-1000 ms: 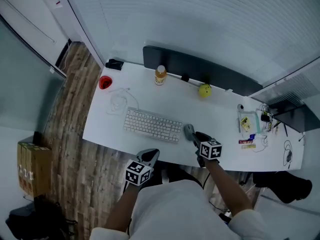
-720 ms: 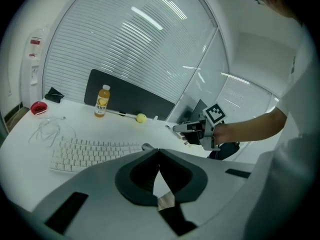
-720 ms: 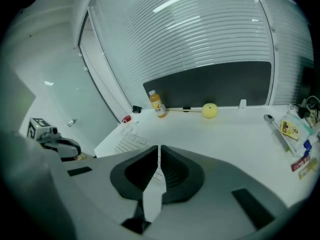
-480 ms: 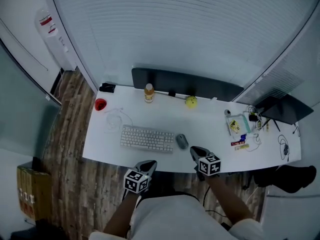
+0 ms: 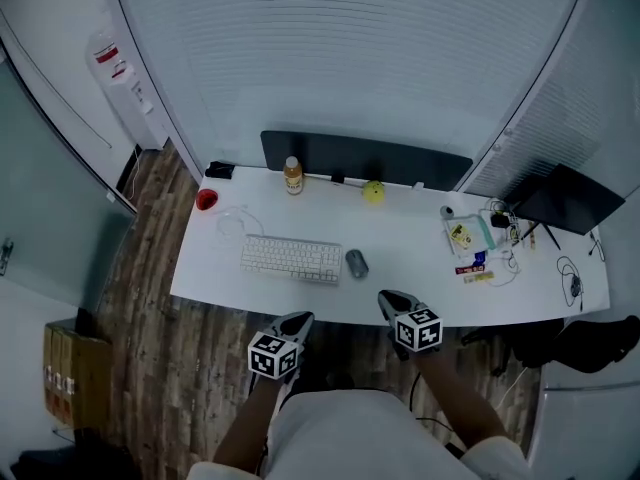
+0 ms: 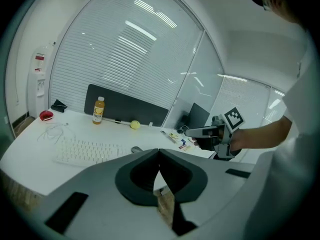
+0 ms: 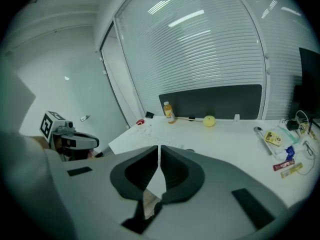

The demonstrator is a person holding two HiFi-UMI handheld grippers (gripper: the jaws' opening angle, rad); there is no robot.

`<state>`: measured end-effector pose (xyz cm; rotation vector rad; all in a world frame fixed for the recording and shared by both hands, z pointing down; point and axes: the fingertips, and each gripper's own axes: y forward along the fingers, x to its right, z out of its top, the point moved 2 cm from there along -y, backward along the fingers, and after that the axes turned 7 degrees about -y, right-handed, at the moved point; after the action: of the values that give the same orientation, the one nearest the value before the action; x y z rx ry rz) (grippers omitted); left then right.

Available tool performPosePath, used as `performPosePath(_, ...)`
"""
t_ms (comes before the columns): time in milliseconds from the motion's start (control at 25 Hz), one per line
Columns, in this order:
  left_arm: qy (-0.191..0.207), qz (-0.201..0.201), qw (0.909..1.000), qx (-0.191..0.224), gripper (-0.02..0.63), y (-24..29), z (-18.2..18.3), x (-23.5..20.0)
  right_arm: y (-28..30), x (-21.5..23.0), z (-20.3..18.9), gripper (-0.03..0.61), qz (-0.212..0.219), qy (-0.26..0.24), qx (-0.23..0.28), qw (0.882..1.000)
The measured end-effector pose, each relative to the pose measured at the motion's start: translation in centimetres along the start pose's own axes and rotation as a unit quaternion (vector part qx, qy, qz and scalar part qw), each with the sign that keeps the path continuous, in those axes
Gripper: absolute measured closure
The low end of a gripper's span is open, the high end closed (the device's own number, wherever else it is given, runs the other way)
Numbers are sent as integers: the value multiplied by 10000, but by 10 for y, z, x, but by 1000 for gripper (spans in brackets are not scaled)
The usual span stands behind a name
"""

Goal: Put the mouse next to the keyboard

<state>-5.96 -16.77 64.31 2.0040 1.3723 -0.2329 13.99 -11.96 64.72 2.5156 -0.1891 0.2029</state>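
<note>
A grey mouse (image 5: pixel 356 262) lies on the white desk (image 5: pixel 400 278), just right of the white keyboard (image 5: pixel 290 258); the mouse (image 6: pixel 136 149) and the keyboard (image 6: pixel 90 151) also show in the left gripper view. Both grippers are held back from the desk's near edge, above the floor. My left gripper (image 5: pixel 297 320) is shut with nothing in it, and its tips (image 6: pixel 159 152) meet. My right gripper (image 5: pixel 390 299) is shut and empty too, its jaws (image 7: pixel 159 148) closed together. Neither touches the mouse.
Along the desk's back edge stand an orange juice bottle (image 5: pixel 292 175), a yellow ball (image 5: pixel 373 191) and a dark panel (image 5: pixel 365 158). A red cup (image 5: pixel 207 199) and a thin cable (image 5: pixel 237 221) lie left. Small packets and cables (image 5: pixel 478 248) clutter the right end. Cardboard boxes (image 5: pixel 62 368) sit on the wooden floor.
My right gripper has let go of the mouse, drawn back off the desk and shut. The mouse stays beside the keyboard. The head view has pulled back from the desk.
</note>
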Motion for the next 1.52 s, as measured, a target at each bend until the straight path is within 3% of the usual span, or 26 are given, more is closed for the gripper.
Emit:
performPosePath(680, 136, 233, 9989, 375, 597, -28, -30, 82, -78, -13, -40, 537, 244, -179, 144, 9994)
performPosePath(1240, 248, 196, 9988, 369, 597, -52, -20, 68, -78, -27, -32, 537, 94, -23, 331, 9994)
performPosePath(1520, 294, 72, 9988, 380, 595, -63, -10, 55, -78, -48, -15, 538, 119, -177, 600, 9980)
